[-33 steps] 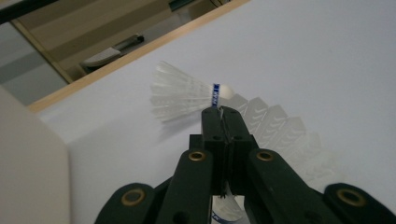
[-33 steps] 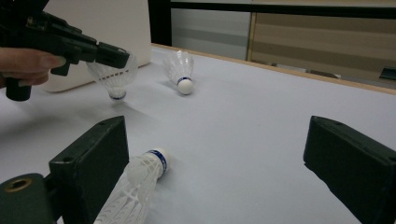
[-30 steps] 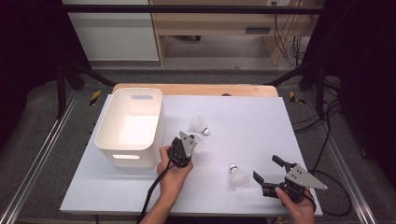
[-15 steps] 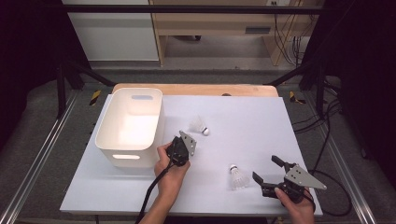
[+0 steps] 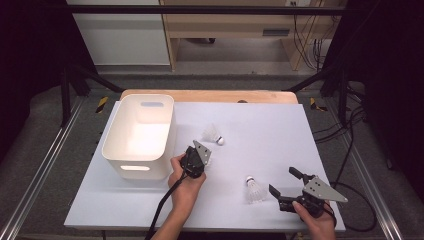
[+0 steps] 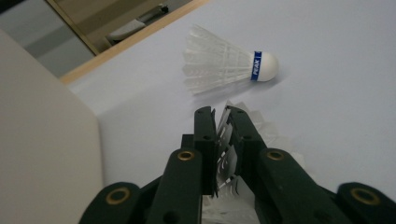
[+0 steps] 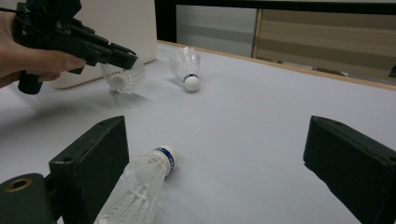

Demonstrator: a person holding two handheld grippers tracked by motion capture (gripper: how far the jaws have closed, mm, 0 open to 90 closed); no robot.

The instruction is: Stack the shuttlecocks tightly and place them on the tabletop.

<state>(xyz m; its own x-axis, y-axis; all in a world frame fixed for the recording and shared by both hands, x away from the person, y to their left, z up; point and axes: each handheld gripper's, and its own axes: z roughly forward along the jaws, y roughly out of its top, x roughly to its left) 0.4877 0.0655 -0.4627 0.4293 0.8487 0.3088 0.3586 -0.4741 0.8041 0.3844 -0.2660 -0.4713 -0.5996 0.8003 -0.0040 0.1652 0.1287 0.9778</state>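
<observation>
Left gripper view: the left tongs (image 6: 223, 121) pinch the feather skirt of a shuttlecock (image 6: 233, 163) with the jaws just eased a touch but pressing on the feathers, held low over the counter (image 5: 280, 130) right of the white bin (image 5: 140, 132). It looks feather-light and crushable (the feathers bend easily), so the firm cork tip seems the safer place to hold. The right tongs (image 7: 215, 158) gape wide and empty beside a second shuttlecock (image 7: 140, 186); a third (image 6: 229, 60) lies farther off.
</observation>
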